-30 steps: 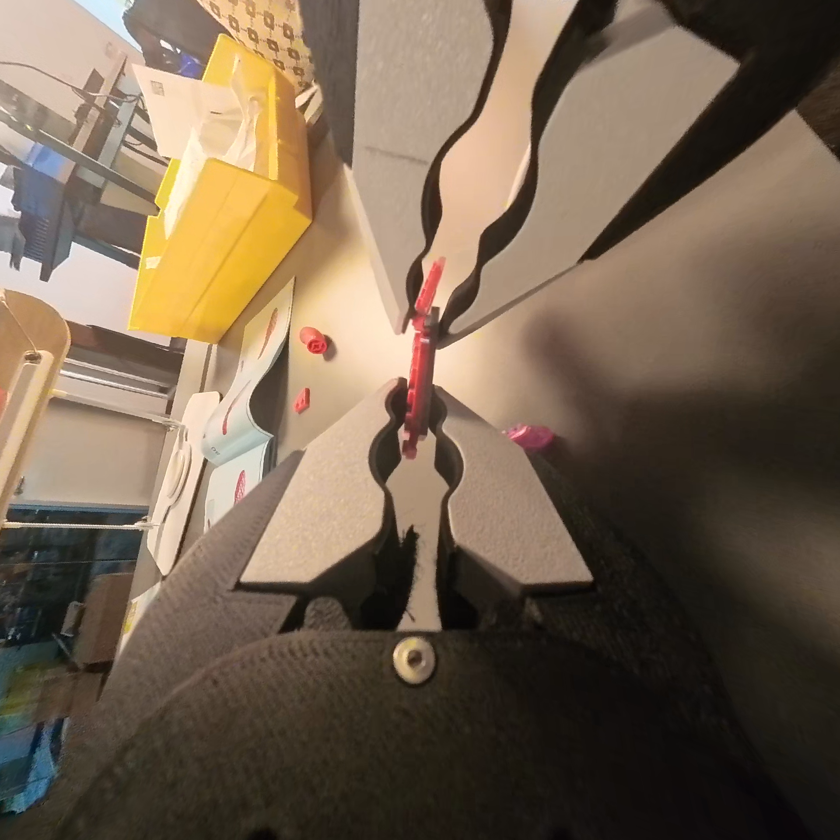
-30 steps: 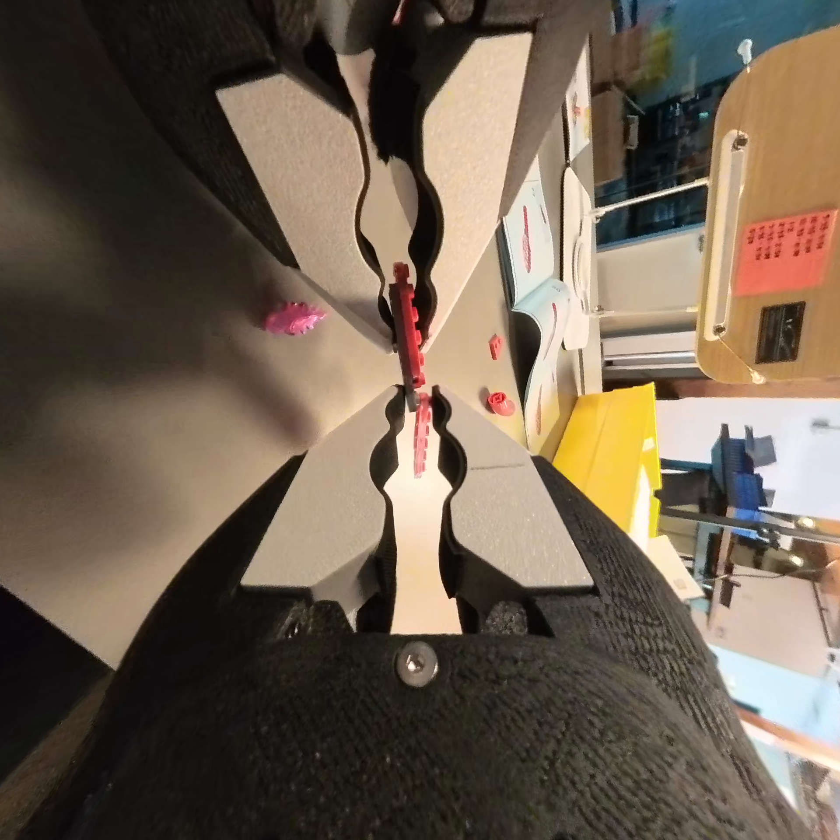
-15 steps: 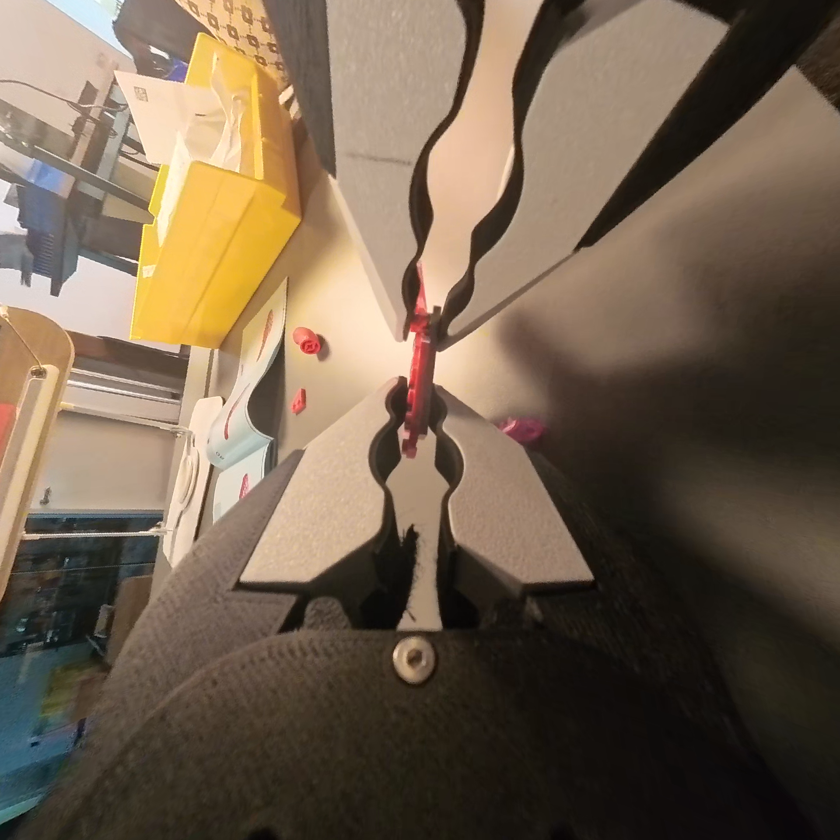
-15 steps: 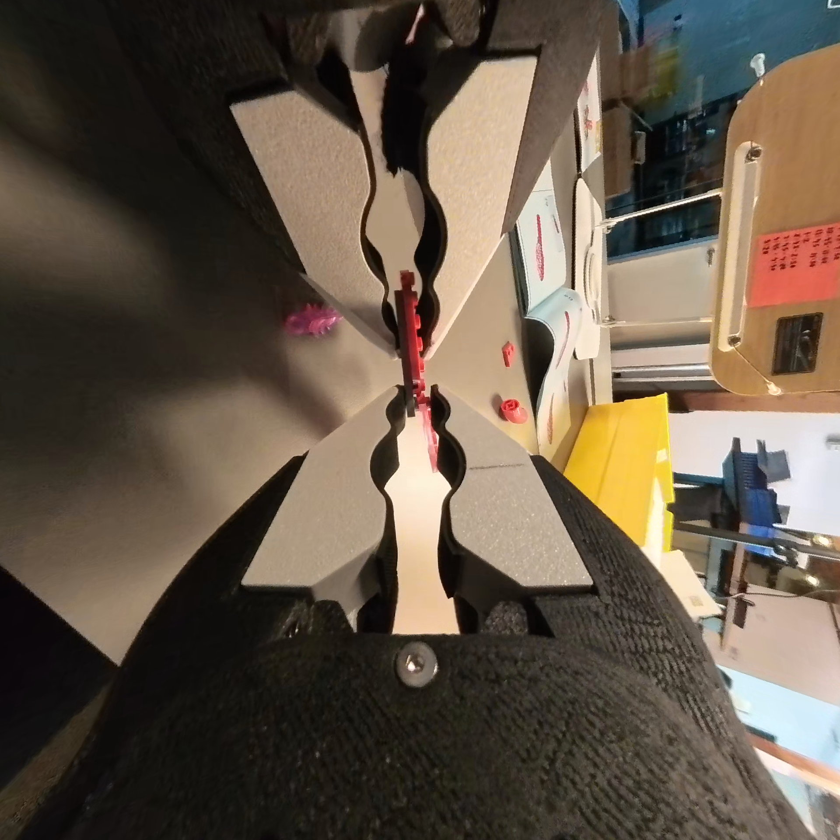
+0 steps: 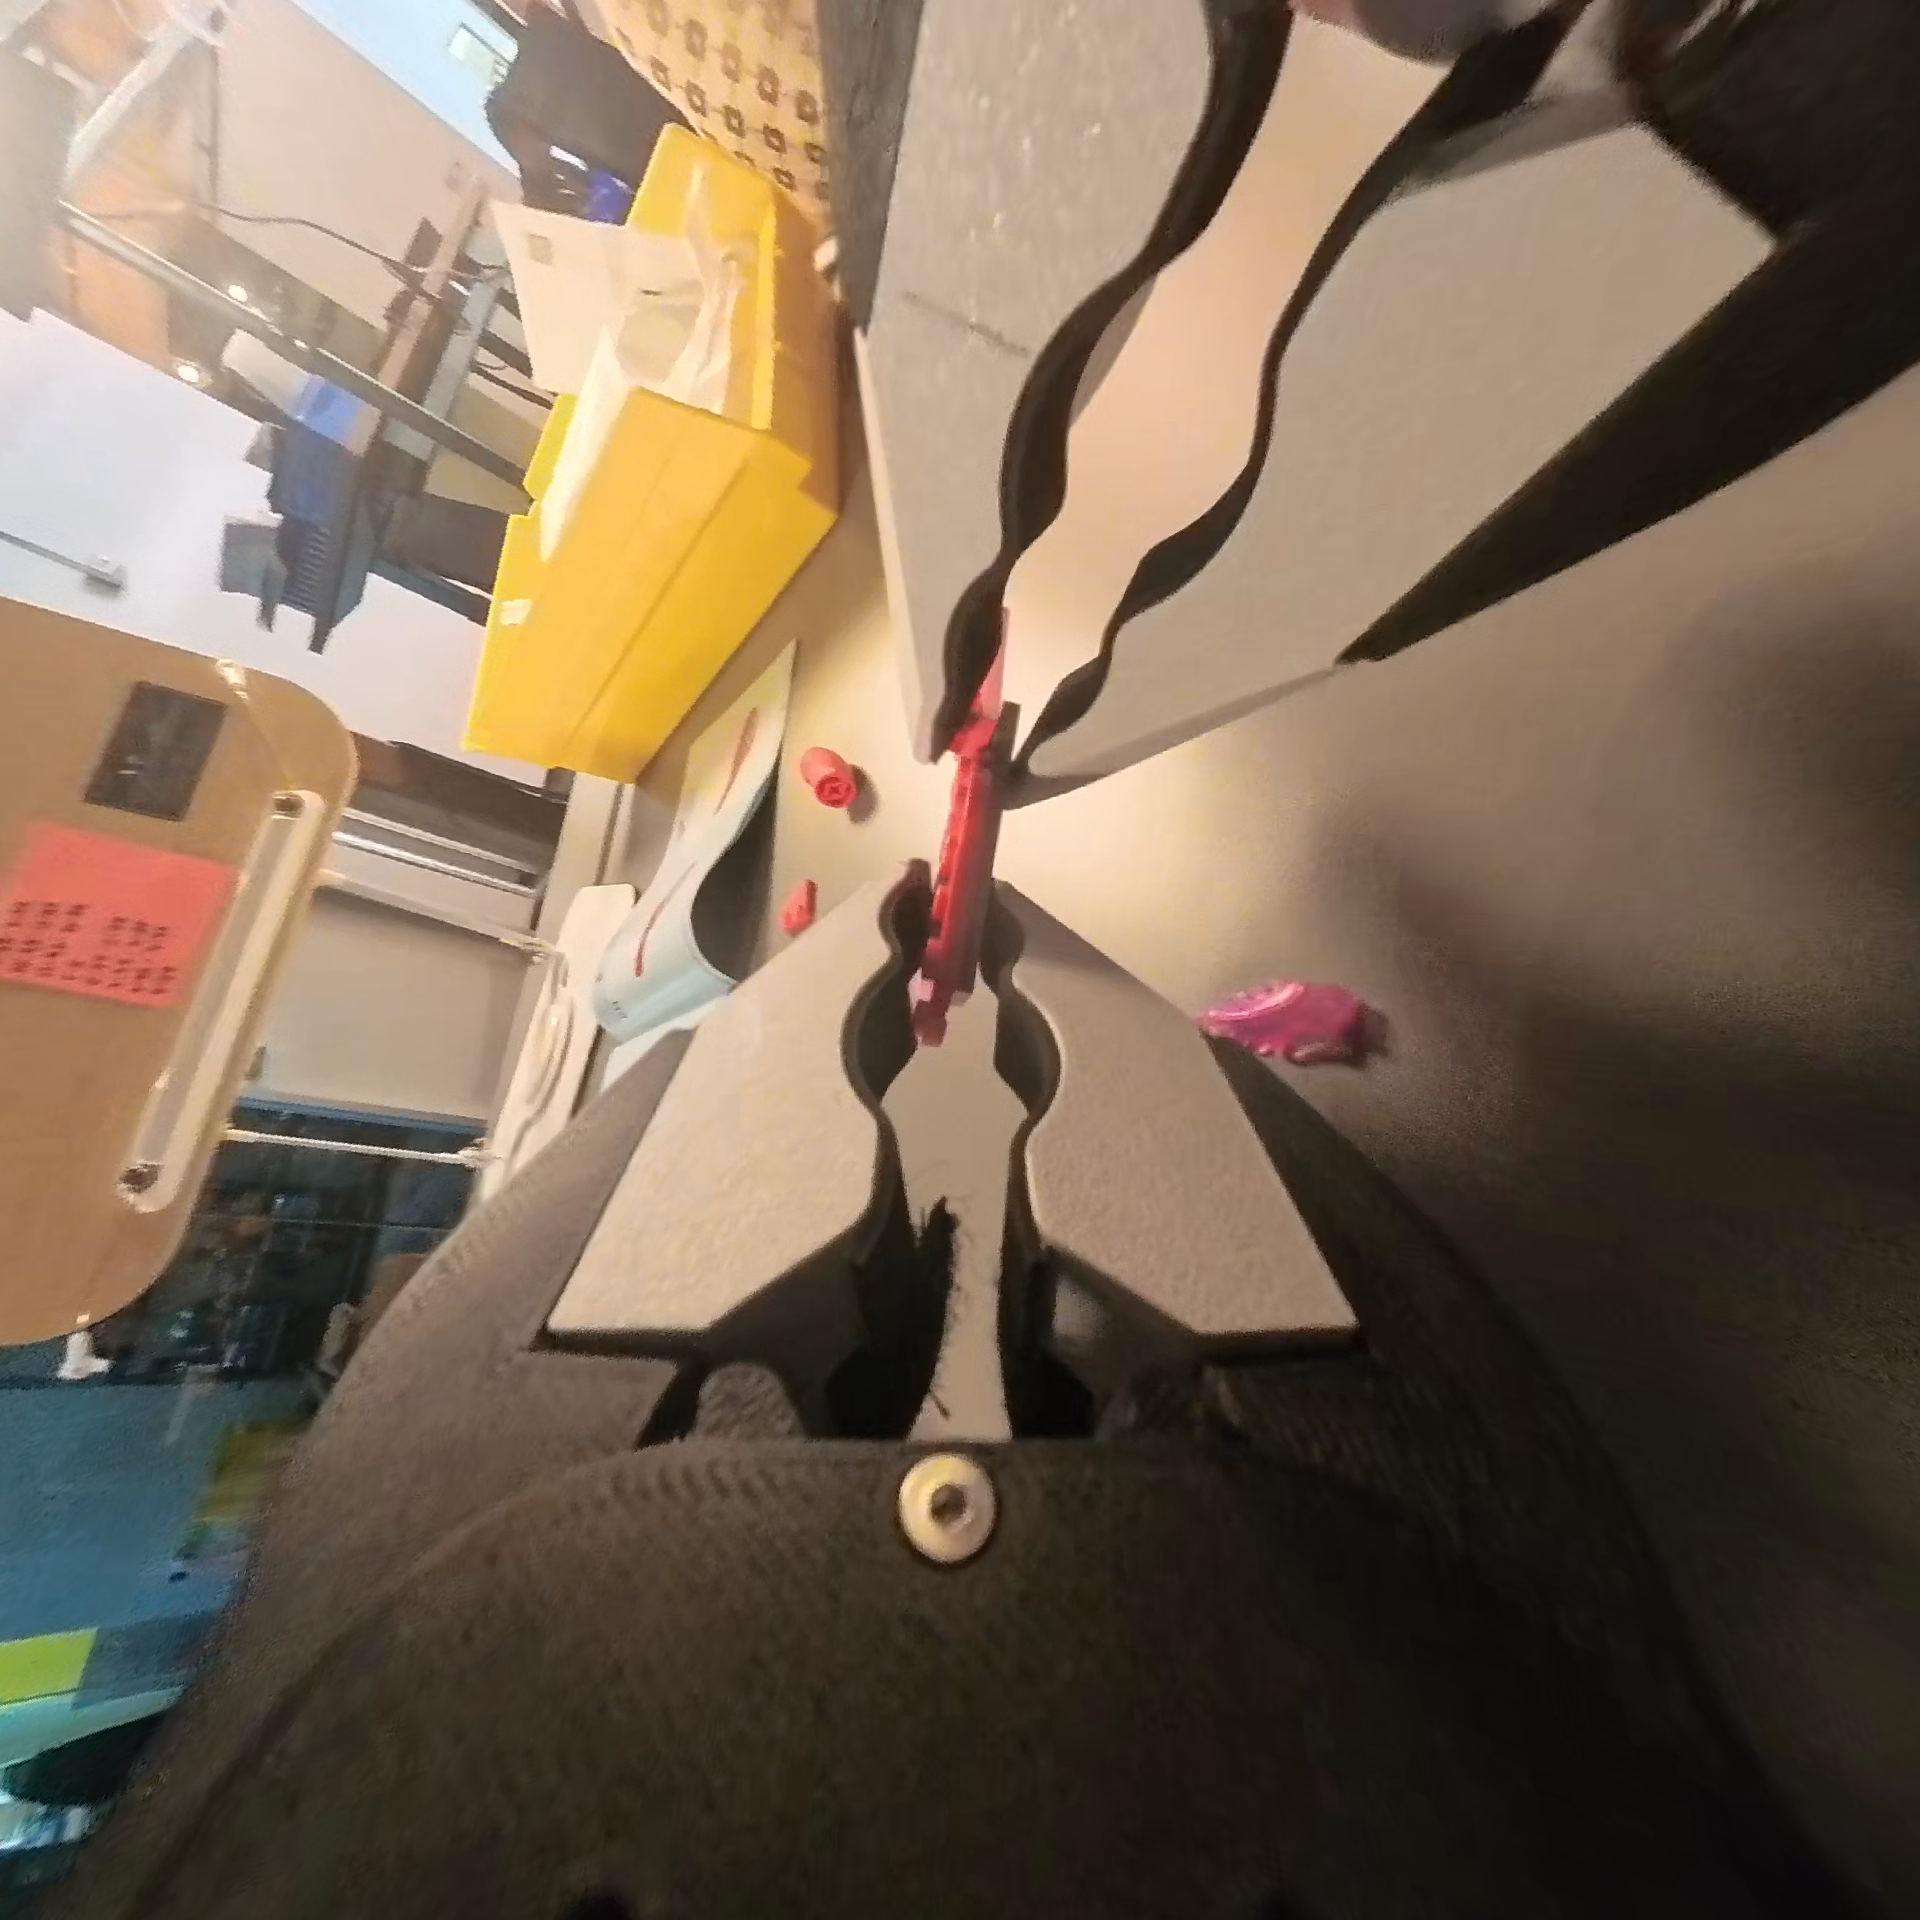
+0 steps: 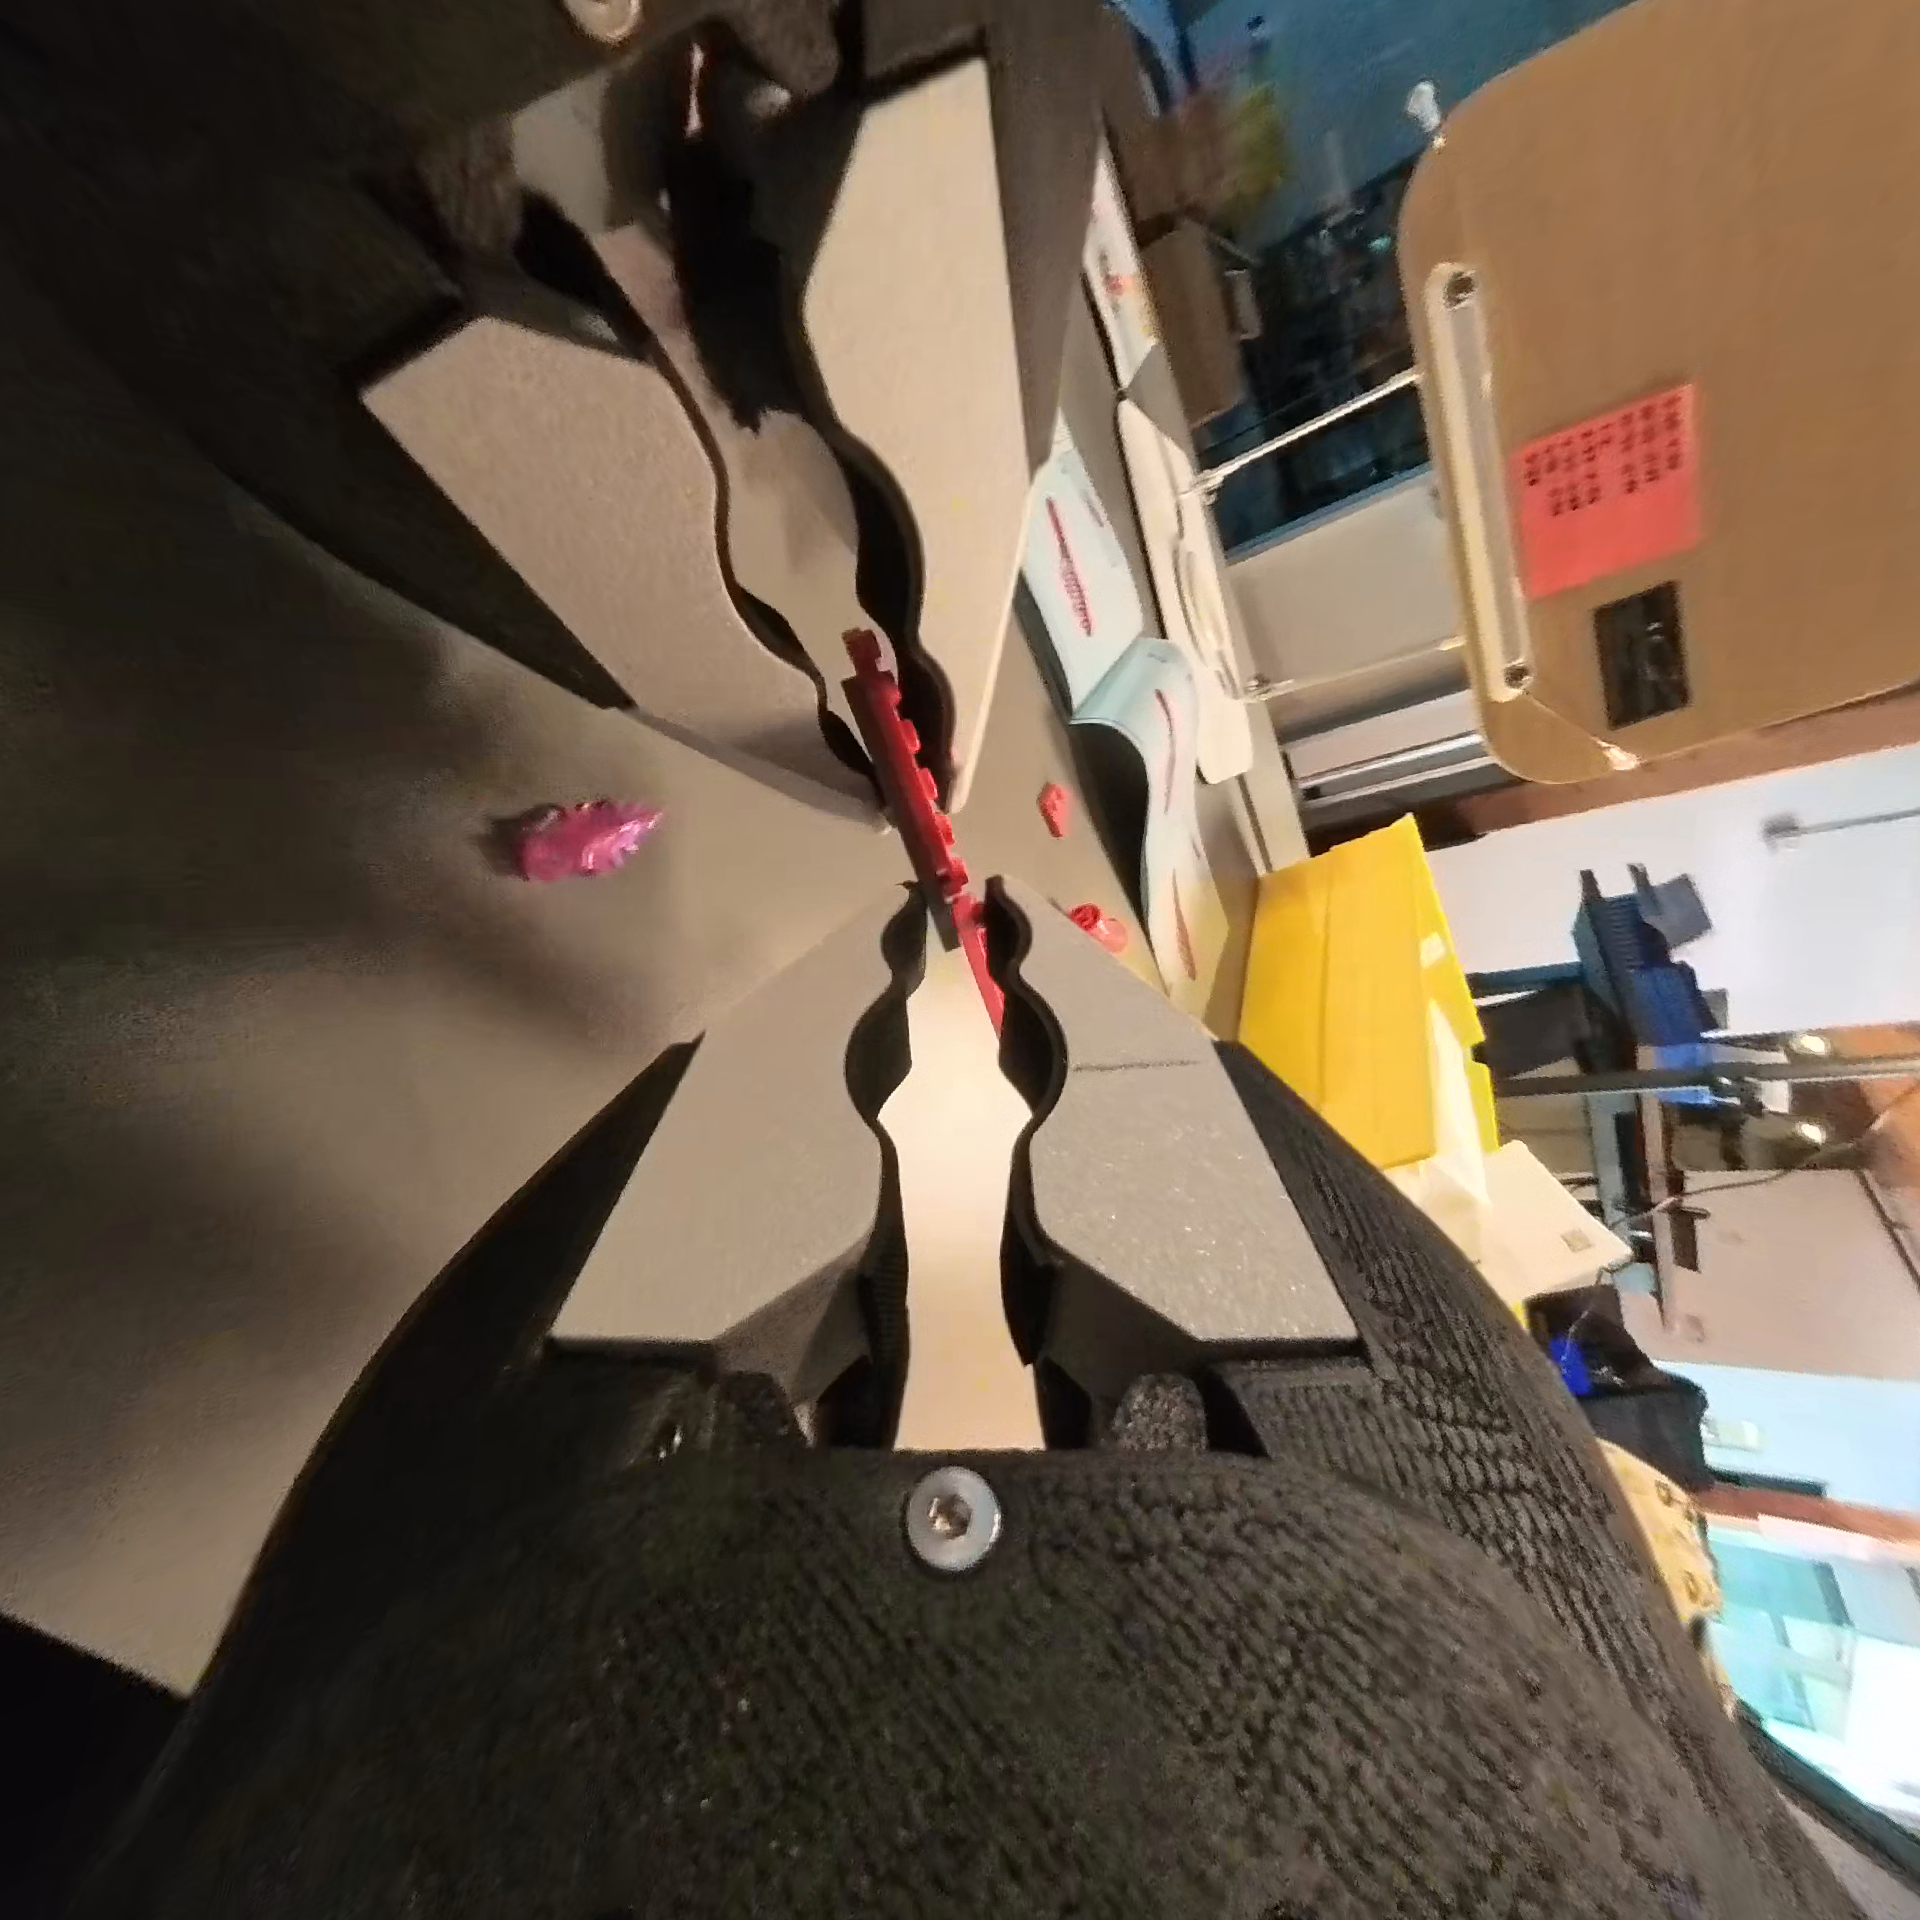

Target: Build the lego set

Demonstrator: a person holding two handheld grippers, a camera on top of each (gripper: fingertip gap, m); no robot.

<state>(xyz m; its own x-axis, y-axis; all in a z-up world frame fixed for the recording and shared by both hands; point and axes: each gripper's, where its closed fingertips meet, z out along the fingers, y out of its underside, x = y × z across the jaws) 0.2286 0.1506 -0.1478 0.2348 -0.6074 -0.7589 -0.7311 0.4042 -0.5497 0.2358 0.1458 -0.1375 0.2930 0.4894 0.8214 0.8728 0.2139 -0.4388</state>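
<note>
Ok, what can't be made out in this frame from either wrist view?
- The red plate pieces: both views show them edge-on, so the join is unclear.
- The yellow bin: its wall hides the contents below the white paper.
- The magenta piece: motion blur hides its shape.

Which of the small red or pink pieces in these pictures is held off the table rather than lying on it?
The long red studded plate, clamped between both tools' tips. The round red piece, small red piece and pink leaf piece lie loose.

each gripper, left gripper [image 5: 954, 914] and right gripper [image 6: 951, 914], has two flat grey wedge-shaped fingers with black wavy inner pads, a black textured fabric-like body and one silver screw [image 5: 943, 1504] at its centre.
</note>
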